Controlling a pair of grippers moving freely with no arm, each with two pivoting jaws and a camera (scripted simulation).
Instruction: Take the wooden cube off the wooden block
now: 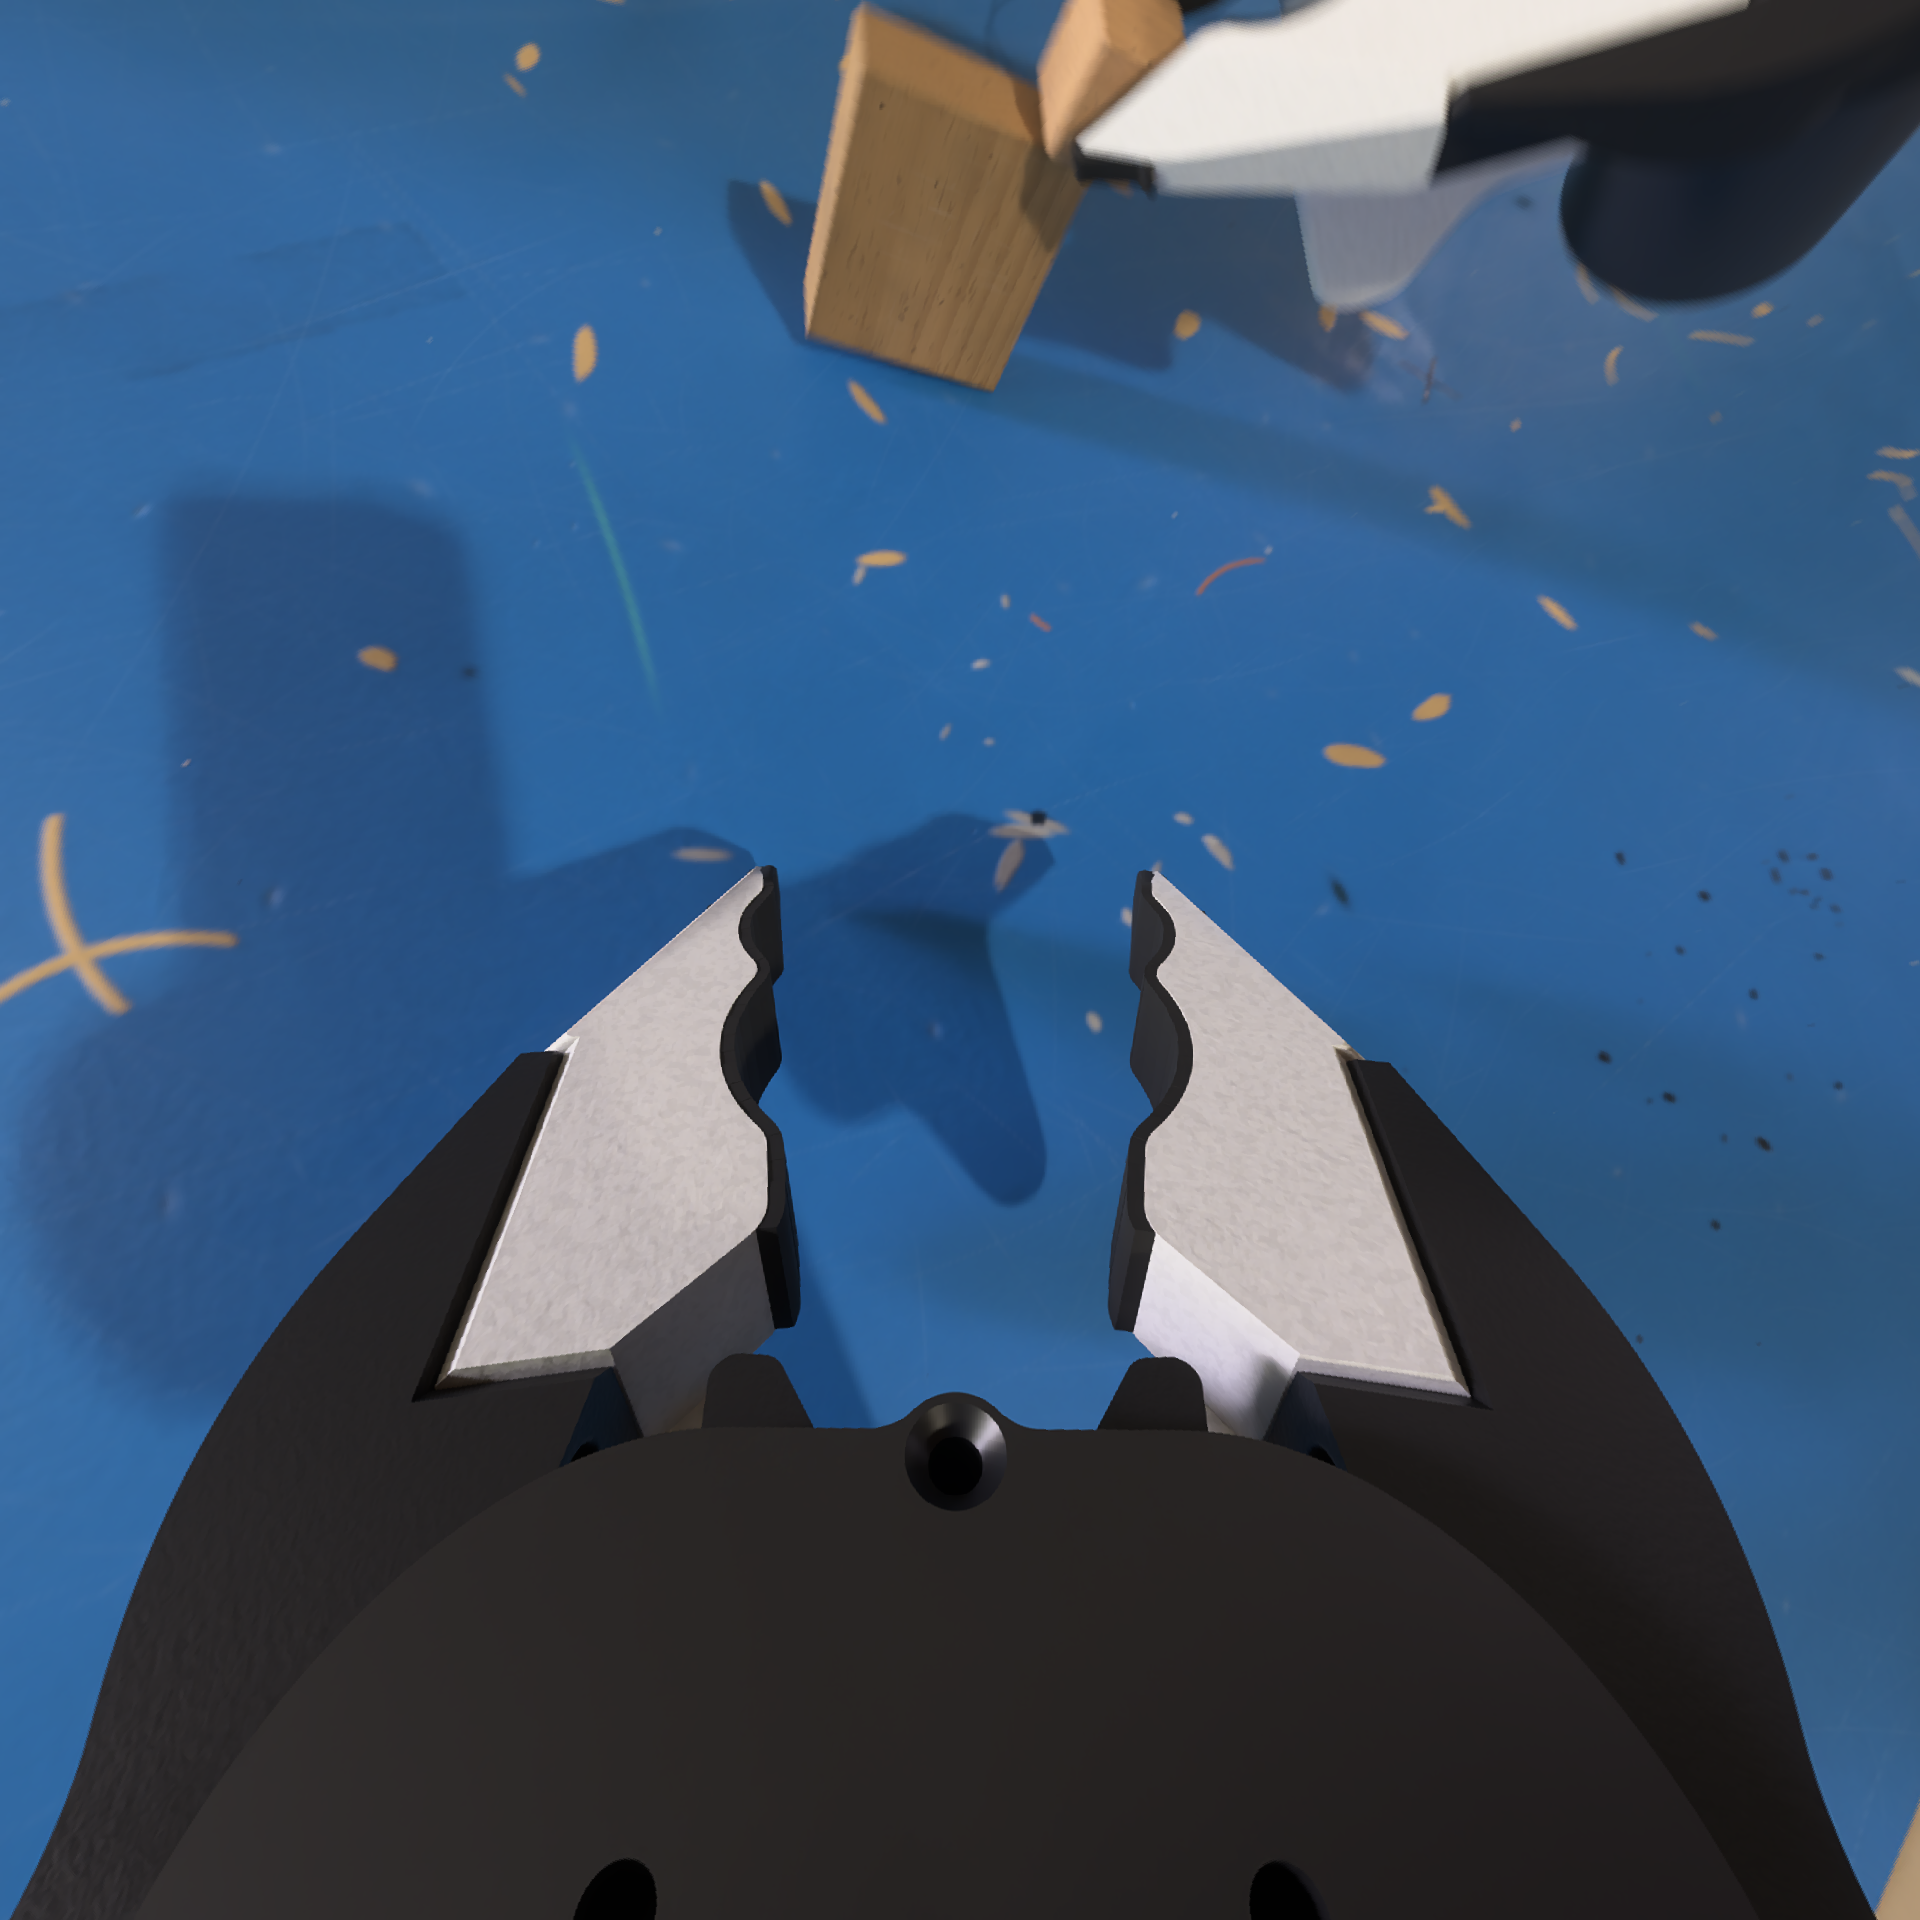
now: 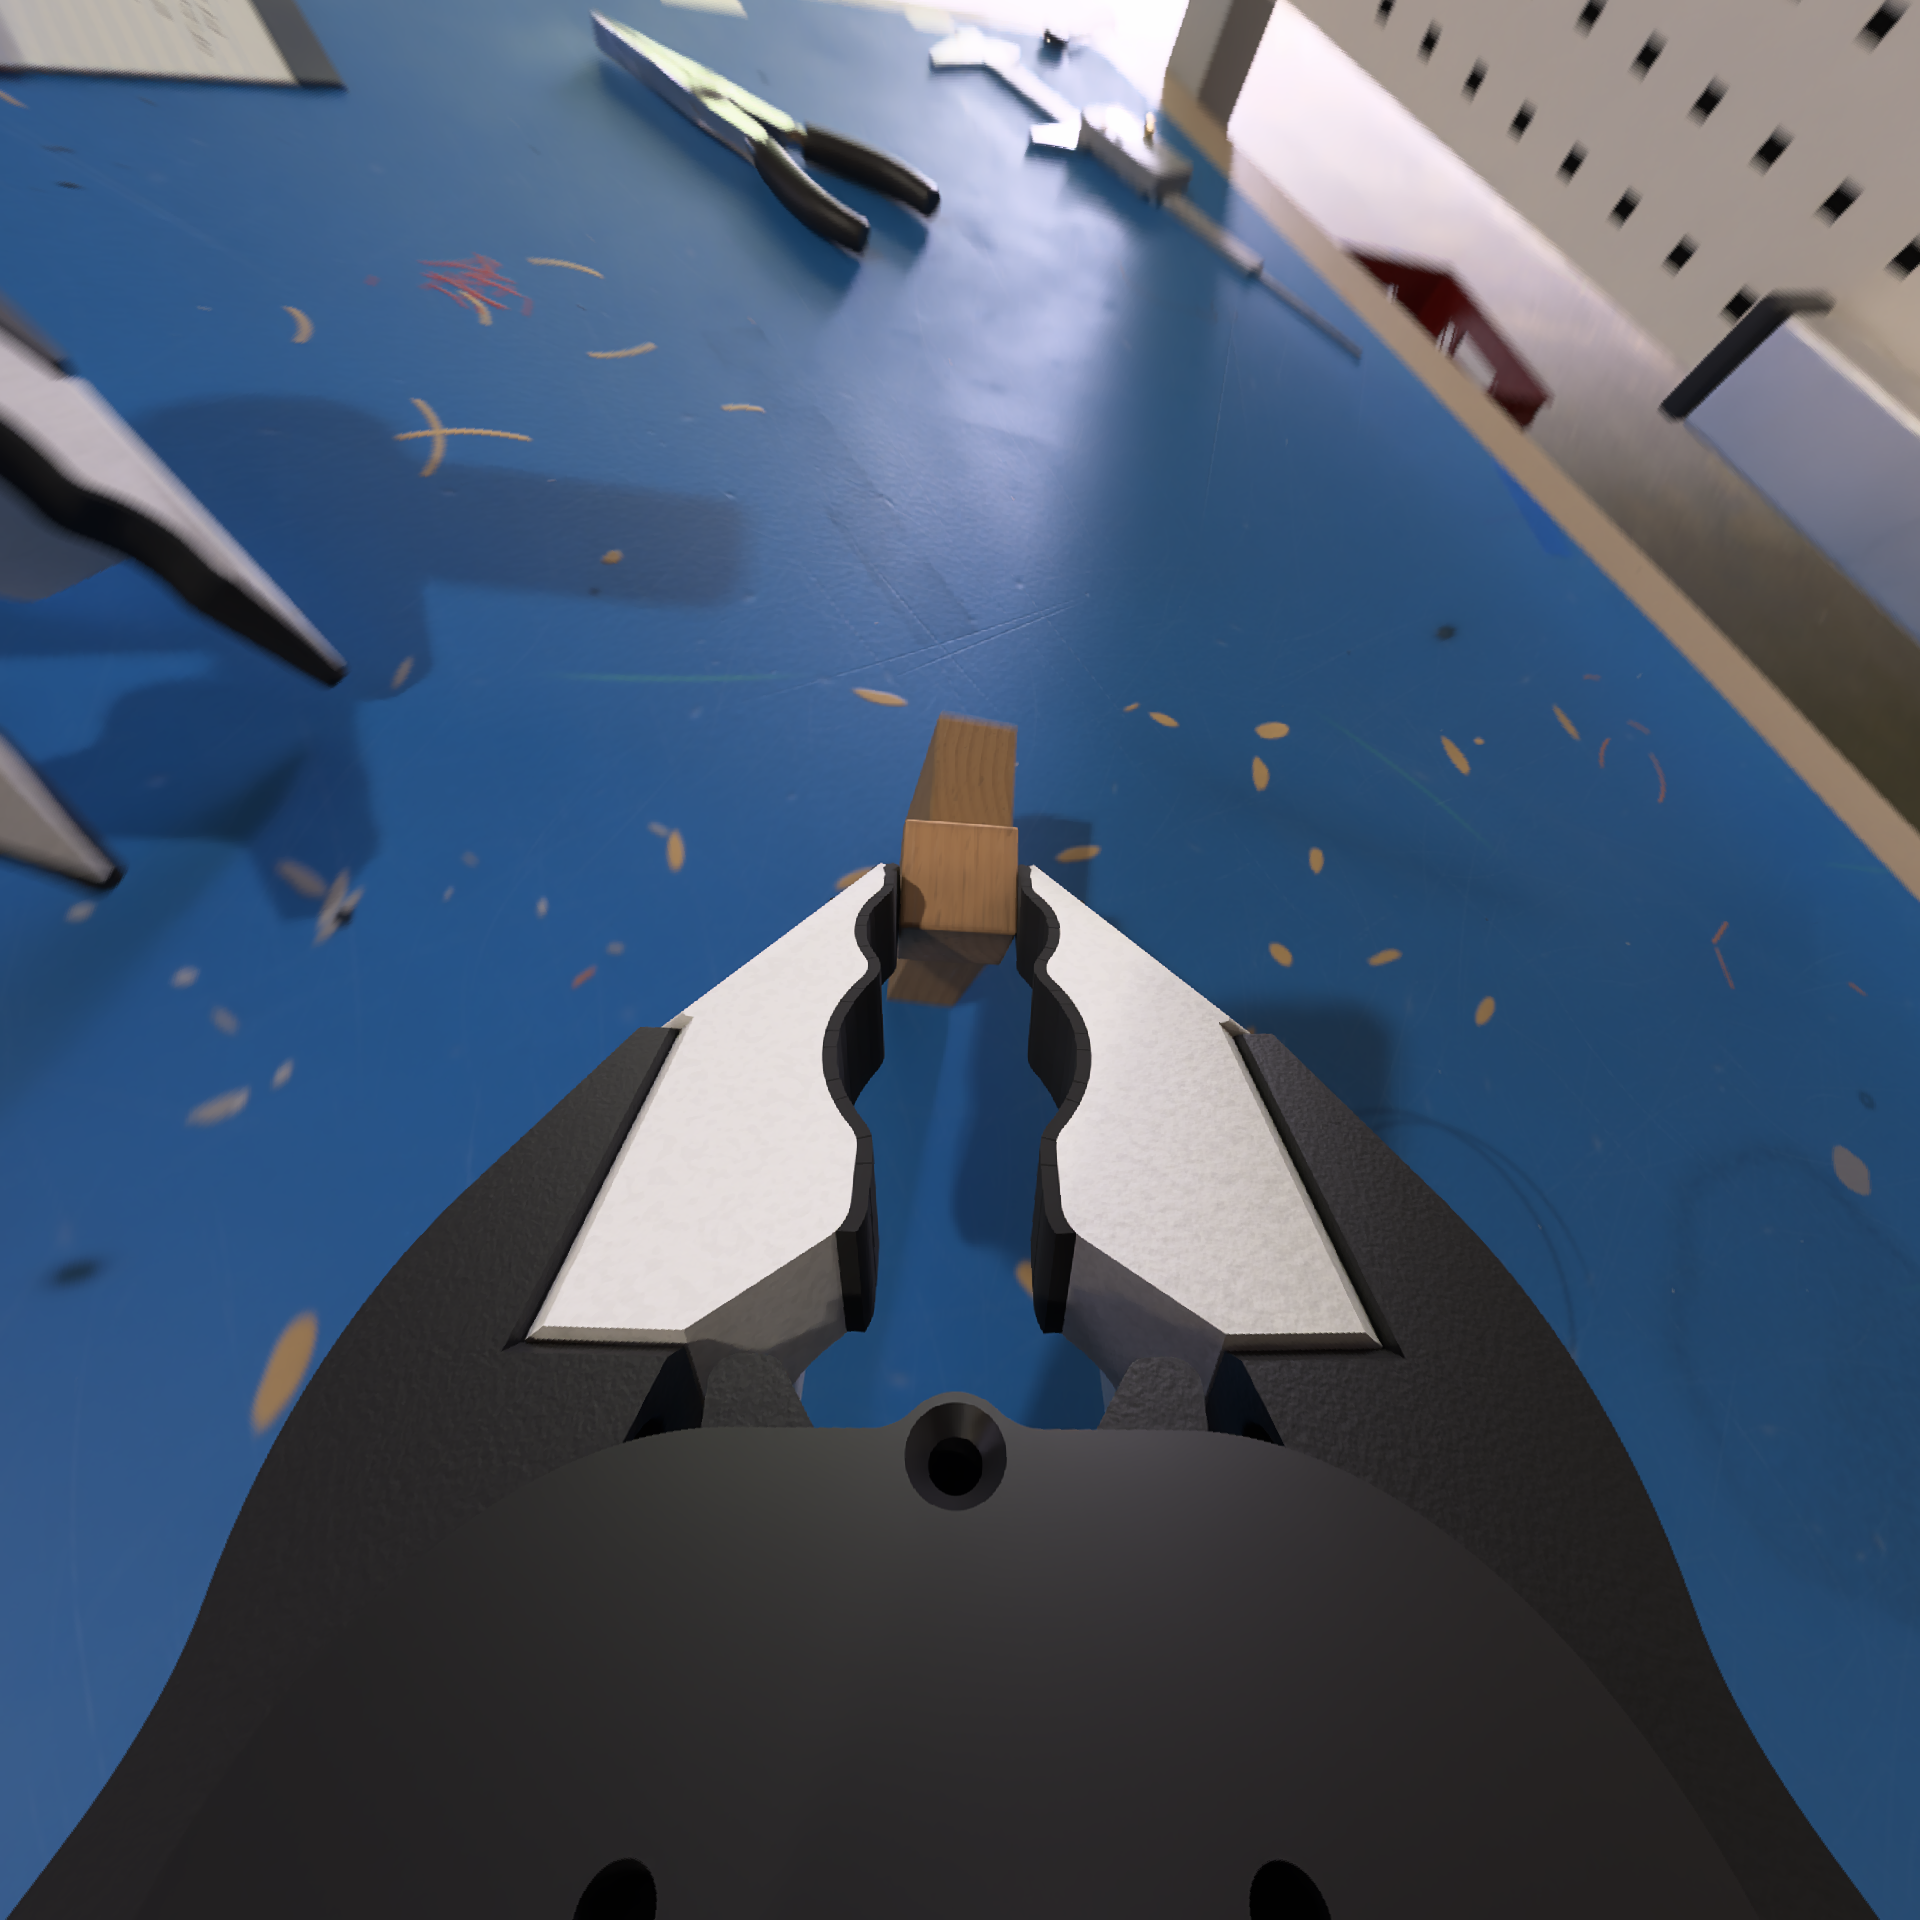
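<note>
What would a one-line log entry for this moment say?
right gripper: shut on wooden cube | left gripper: open, empty | wooden block: on blue table

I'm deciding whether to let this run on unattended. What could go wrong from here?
The right tool pinches the small light wooden cube only at its fingertips, so it may slip out. In the left wrist view the cube seems to touch the tall light wooden block, which looks tilted on the blue tabletop; pulling sideways could topple it. The open left tool is empty, away from the block, and cannot steady it.
</note>
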